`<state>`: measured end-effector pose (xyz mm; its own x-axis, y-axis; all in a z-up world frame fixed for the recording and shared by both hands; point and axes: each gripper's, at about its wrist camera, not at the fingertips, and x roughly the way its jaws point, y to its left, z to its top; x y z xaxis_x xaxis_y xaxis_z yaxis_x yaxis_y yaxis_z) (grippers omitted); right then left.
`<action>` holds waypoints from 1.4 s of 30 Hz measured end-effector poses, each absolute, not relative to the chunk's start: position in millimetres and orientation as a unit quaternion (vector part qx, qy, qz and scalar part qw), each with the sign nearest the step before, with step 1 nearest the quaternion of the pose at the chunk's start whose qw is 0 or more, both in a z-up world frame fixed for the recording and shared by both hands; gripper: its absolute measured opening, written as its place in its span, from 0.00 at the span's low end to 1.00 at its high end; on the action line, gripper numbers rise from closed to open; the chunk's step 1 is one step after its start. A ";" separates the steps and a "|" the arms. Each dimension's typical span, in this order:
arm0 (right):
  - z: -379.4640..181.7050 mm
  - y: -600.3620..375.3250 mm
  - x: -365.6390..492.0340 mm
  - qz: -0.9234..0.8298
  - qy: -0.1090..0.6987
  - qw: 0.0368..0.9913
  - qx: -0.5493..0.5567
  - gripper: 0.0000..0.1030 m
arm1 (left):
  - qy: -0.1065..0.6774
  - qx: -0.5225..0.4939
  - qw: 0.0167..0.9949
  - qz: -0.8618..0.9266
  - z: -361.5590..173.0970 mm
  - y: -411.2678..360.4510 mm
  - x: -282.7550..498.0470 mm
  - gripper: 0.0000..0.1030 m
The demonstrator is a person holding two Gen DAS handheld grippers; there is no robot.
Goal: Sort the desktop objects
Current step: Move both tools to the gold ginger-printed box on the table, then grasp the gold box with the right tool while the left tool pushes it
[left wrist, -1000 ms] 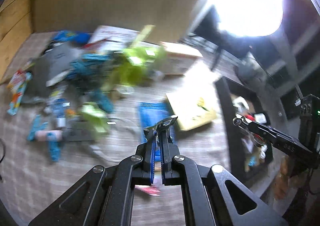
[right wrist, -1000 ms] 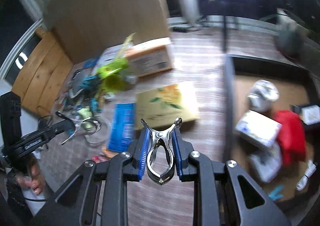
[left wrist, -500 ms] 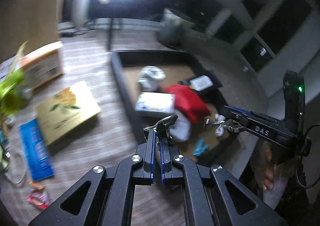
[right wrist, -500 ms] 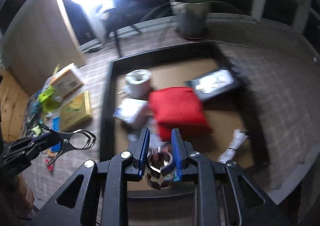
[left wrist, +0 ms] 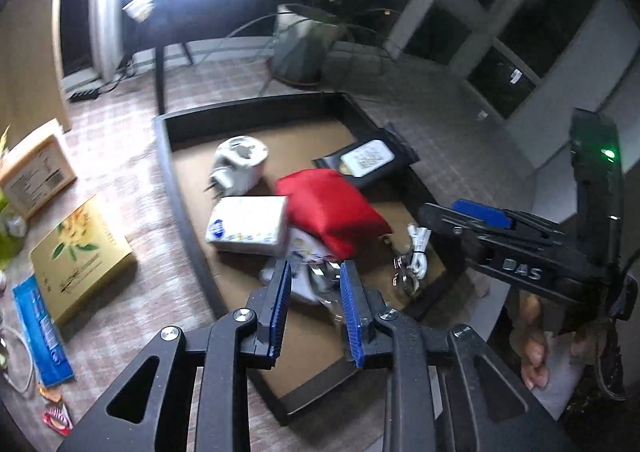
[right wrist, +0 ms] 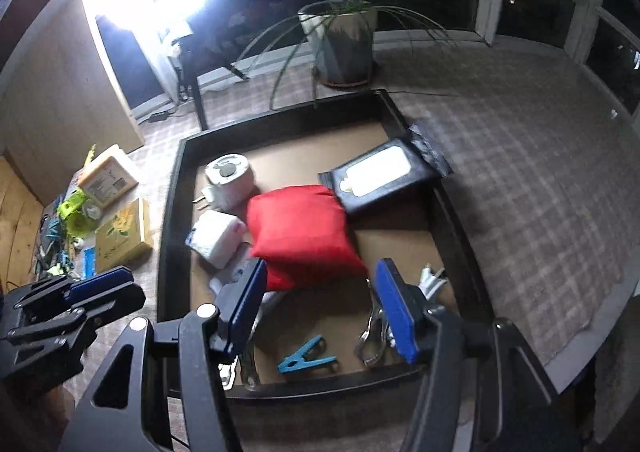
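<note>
My left gripper (left wrist: 316, 300) hangs over the near part of the black tray (left wrist: 170, 171) with its jaws opening. A blurred metal clip (left wrist: 326, 284) sits loose between its blue pads. My right gripper (right wrist: 320, 292) is also opening, spread wide above the tray's near right corner with nothing between its fingers. A second metal clip (right wrist: 370, 338) lies on the tray floor just under its right finger (right wrist: 394, 308). Inside the tray (right wrist: 170, 187) lie a red pouch (right wrist: 300, 230), a white tissue pack (right wrist: 214, 238), a white roll (right wrist: 230, 175), a black wipes pack (right wrist: 380, 173) and a blue clothespin (right wrist: 306, 360).
Left of the tray, on the checked cloth, lie a yellow flower-print box (left wrist: 80, 256), a tan box (left wrist: 34, 171), a blue packet (left wrist: 40, 328) and a pile of green and blue items (right wrist: 68, 219). A potted plant (right wrist: 340, 39) and a bright lamp stand behind the tray. A white cable (left wrist: 418, 248) lies in the tray.
Both grippers swung from the cluttered side over to the tray. The right jaws opened and its metal clip dropped to the tray floor. The left jaws have parted around their clip.
</note>
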<state>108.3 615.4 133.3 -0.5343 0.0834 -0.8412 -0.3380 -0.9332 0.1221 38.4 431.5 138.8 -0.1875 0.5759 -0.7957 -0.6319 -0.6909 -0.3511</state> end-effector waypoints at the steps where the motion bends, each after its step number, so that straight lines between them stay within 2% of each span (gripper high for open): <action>1: 135.0 611.4 105.3 0.867 0.134 0.116 -0.466 0.54 | 0.020 -0.509 0.384 0.771 136.7 423.9 32.6 0.23; 6: 141.2 592.2 85.4 0.873 0.122 0.088 -0.464 0.54 | -0.002 -0.521 0.339 0.783 131.1 387.1 9.0 0.24; 9: 144.0 576.4 68.5 0.875 0.117 0.064 -0.466 0.54 | -0.009 -0.520 0.313 0.795 129.8 364.0 -4.7 0.30; 19: 140.8 516.0 -1.9 0.870 0.090 -0.018 -0.485 0.54 | -0.081 -0.537 0.209 0.813 109.4 262.8 -60.2 0.30; 21: 135.6 501.6 -19.6 0.864 0.086 -0.035 -0.494 0.54 | -0.088 -0.541 0.191 0.814 102.1 248.4 -69.6 0.33; 24: 124.7 479.2 -43.5 0.858 0.070 -0.049 -0.507 0.54 | -0.098 -0.551 0.175 0.810 89.7 238.3 -78.2 0.41; 37: 53.3 422.9 -102.0 0.813 0.035 -0.083 -0.575 0.54 | -0.113 -0.597 0.160 0.778 30.9 244.2 -99.7 0.44; 42: 34.9 415.7 -112.3 0.799 0.037 -0.093 -0.593 0.54 | -0.114 -0.604 0.161 0.772 20.8 248.9 -105.6 0.50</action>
<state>-112.3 415.7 34.9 -0.2806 -0.1923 -0.9404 0.1043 -0.9800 0.1692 -105.6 248.9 20.9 -0.2186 0.3868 -0.8959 -0.1117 -0.9220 -0.3708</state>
